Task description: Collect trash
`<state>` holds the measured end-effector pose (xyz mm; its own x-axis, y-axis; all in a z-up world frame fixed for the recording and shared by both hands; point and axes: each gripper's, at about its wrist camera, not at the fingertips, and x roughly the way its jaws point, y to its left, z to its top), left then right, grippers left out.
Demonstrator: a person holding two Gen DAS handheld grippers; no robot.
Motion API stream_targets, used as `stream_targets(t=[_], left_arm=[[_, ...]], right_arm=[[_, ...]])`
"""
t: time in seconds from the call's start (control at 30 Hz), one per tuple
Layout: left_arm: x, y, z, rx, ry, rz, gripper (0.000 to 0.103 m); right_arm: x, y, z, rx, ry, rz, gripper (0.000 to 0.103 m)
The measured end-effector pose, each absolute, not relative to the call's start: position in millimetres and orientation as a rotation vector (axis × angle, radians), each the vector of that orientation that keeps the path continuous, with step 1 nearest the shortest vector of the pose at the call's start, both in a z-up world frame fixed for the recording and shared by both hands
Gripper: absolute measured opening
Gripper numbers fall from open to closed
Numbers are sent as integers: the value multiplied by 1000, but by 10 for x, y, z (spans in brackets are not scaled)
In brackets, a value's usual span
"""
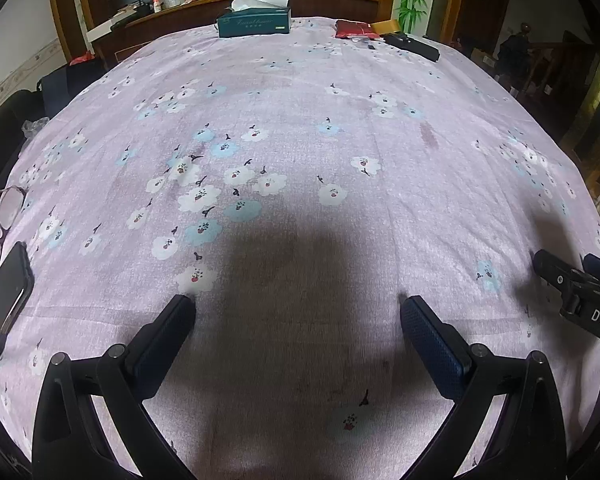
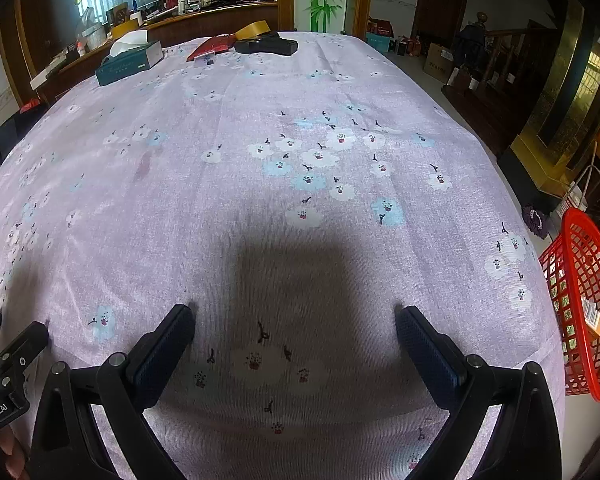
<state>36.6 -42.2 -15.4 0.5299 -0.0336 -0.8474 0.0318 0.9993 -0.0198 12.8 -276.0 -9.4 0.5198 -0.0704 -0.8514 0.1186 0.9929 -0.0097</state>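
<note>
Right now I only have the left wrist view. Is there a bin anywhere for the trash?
Observer: Yes, a red basket stands beside the table's right edge, seen only in the right wrist view.
Operator: Anything in it?
Observer: A small orange box shows through its mesh.
Operator: Is the right gripper carrying anything?
Observer: No, the right gripper is open and empty above the floral tablecloth.
</note>
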Motion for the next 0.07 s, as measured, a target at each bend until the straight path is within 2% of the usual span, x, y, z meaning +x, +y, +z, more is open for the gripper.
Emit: stream_targets(t=[0.07], left_arm=[[363,-422,-151,-1,1011,-38,103]], right_arm=[[124,-2759,-93,52,1018,-113,103]])
